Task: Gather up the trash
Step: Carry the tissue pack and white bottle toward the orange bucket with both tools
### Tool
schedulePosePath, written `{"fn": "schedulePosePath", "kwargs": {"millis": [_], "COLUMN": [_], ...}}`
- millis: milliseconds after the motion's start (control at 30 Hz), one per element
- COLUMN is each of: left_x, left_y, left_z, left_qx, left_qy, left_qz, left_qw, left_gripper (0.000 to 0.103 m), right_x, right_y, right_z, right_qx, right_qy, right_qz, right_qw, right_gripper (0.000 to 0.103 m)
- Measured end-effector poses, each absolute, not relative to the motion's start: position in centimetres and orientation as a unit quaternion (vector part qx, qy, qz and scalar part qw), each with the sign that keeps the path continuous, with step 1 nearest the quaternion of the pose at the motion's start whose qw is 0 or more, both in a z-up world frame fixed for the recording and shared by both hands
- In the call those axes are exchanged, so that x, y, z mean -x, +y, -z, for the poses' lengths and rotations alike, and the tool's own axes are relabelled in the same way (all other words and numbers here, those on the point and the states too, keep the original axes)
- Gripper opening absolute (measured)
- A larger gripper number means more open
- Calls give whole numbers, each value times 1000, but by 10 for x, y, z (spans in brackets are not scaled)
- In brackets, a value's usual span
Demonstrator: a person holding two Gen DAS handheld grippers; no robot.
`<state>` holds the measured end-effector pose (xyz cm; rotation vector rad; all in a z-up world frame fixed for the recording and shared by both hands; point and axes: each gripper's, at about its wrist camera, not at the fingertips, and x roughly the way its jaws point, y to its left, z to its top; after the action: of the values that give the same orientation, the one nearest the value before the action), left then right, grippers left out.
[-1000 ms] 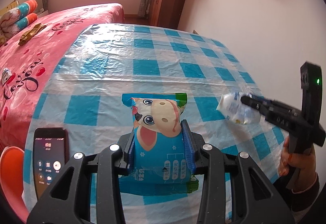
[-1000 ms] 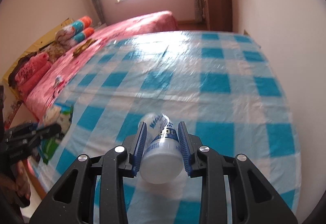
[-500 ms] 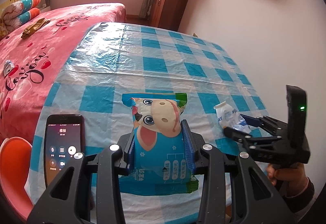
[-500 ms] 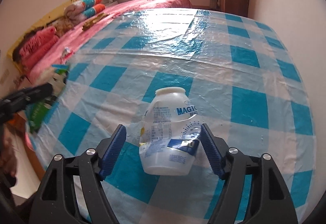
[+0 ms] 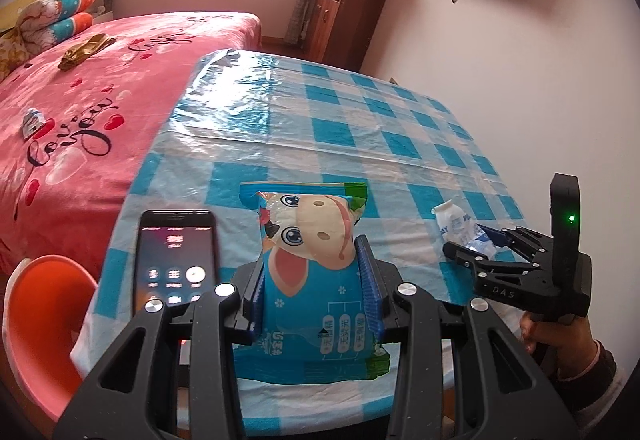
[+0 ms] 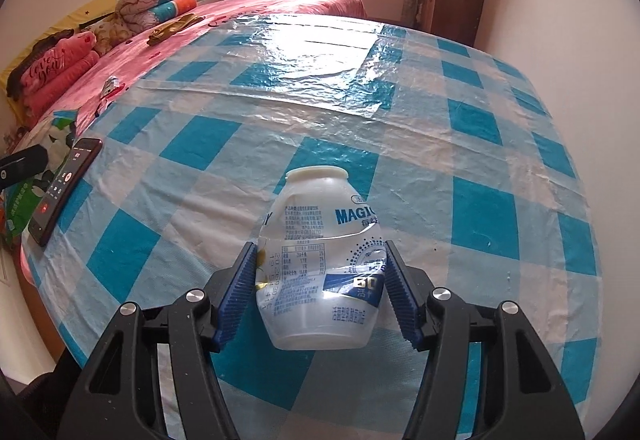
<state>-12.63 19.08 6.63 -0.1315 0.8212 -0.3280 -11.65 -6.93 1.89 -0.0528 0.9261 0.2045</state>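
Blue-checked plastic covers the table [image 6: 472,144] beside a pink bed. One snack bag [image 5: 316,272] sits pinched between the left gripper [image 5: 310,286] fingers. The right gripper [image 6: 320,292] has just been closing around one lying plastic bottle [image 6: 320,264], pads at its sides. Next, I'd guess: squeeze firmly, lift. One phone [image 5: 176,252] lies left.
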Motion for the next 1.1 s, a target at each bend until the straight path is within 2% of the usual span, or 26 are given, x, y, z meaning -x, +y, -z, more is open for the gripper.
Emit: {"fn": "schedulePosePath", "kwargs": {"millis": [467, 1100], "left_x": [136, 165], "left_y": [243, 335], "left_z": [-77, -84], "left_qx": [79, 97], "left_qy": [375, 352], "left_qz": [102, -13], "left_qw": [918, 931], "left_gripper": [41, 41], "right_x": [114, 108], "right_y": [-18, 125], "right_z": [-57, -110], "right_qx": [23, 84], "right_qy": [436, 399], "right_qz": [-162, -323], "right_qw": [885, 854], "right_gripper": [62, 62]}}
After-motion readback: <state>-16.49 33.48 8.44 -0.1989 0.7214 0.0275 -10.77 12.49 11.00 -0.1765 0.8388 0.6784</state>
